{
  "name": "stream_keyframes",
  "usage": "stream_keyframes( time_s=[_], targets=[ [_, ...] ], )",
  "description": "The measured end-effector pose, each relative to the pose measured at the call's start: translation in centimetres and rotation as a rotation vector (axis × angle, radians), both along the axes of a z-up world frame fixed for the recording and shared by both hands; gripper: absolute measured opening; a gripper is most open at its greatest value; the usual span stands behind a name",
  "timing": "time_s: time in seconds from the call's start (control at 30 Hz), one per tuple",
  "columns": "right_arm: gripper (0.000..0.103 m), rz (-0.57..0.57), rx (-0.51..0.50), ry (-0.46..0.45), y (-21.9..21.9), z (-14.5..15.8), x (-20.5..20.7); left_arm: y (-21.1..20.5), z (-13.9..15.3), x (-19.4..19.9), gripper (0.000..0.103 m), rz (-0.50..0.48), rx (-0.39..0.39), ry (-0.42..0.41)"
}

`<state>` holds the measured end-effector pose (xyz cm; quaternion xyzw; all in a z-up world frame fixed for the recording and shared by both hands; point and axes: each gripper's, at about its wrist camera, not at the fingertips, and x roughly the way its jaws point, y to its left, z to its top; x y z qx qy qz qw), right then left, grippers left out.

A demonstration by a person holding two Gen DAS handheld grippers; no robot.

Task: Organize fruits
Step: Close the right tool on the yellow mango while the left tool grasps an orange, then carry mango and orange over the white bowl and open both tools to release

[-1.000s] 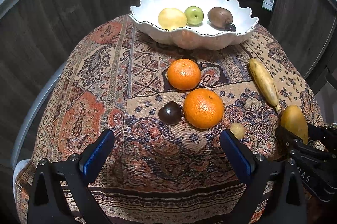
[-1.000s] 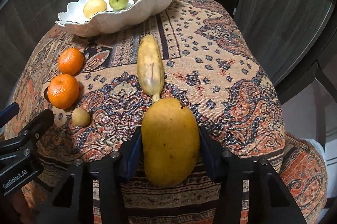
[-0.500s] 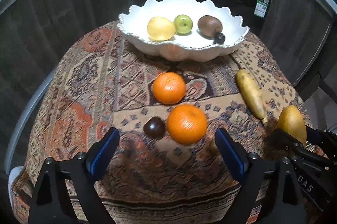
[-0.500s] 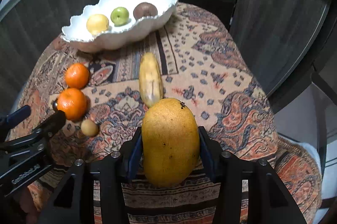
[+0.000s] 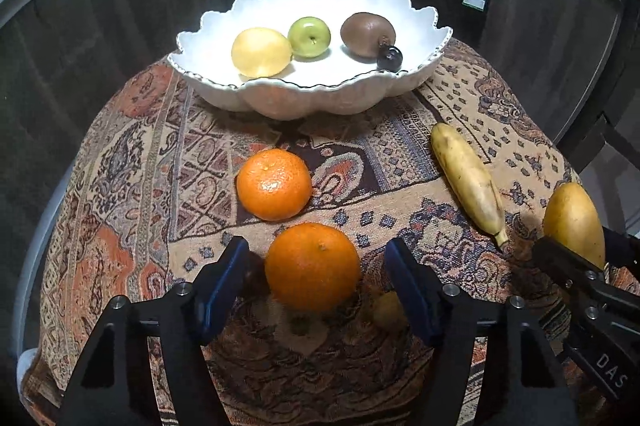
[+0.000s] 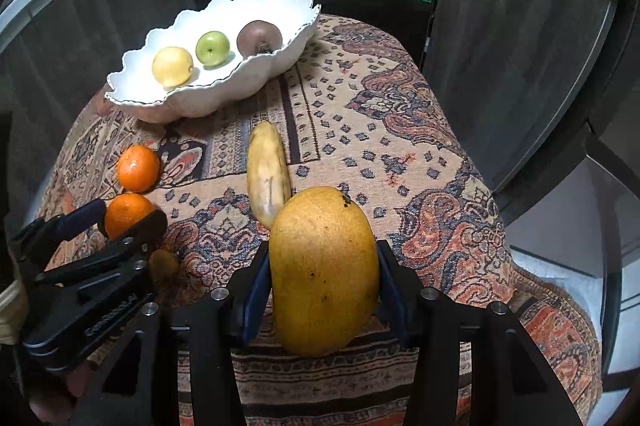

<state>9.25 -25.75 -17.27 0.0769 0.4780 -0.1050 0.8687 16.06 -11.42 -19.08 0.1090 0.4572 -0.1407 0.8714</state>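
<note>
Four fruits sit in the scalloped white ceramic bowl (image 5: 420, 81); right gripper (image 6: 322, 290) jaws clamp the yellow-orange mango (image 6: 324, 266); left gripper (image 5: 316, 278) jaws gape around the nearer round orange (image 5: 313, 266); the other orange (image 5: 274, 184), yellow banana (image 5: 466, 181) and small fruits remain on the patterned tabletop (image 5: 132, 185).

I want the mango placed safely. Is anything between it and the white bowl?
Yes. The banana lies on the cloth straight ahead of the mango held in the right tongs, towards the bowl. Lifted over it, nothing else visible blocks the way.
</note>
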Motion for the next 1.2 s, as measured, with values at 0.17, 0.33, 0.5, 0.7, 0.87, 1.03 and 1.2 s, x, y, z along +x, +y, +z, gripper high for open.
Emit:
stream_keyframes(
  time_s=[0.17,0.33,0.5,0.7,0.87,1.03,1.2],
  targets=[
    [0.050,-0.001,0.002,0.003,0.0,-0.1,0.0,-0.4,-0.2,0.1,0.059,-0.017,0.009,-0.016],
    [0.050,-0.001,-0.001,0.002,0.0,-0.1,0.1,-0.5,-0.3,0.1,0.048,-0.017,0.027,-0.025],
    [0.050,0.003,-0.001,0.000,0.0,-0.1,0.0,-0.4,-0.2,0.1,0.045,-0.023,0.032,-0.024],
    [0.050,0.001,-0.003,-0.007,0.0,0.2,-0.2,-0.4,0.1,-0.2,0.044,-0.023,0.026,-0.018],
    [0.050,-0.004,-0.001,-0.012,-0.1,0.5,-0.3,-0.3,0.6,-0.5,0.043,-0.020,0.022,-0.032],
    [0.050,-0.003,-0.002,-0.017,0.0,0.7,-0.3,0.0,1.4,-0.4,0.043,-0.007,0.017,-0.039],
    [0.050,-0.001,-0.007,-0.023,0.1,1.1,-0.2,0.3,2.2,-0.2,0.043,-0.002,0.010,-0.049]
  ],
)
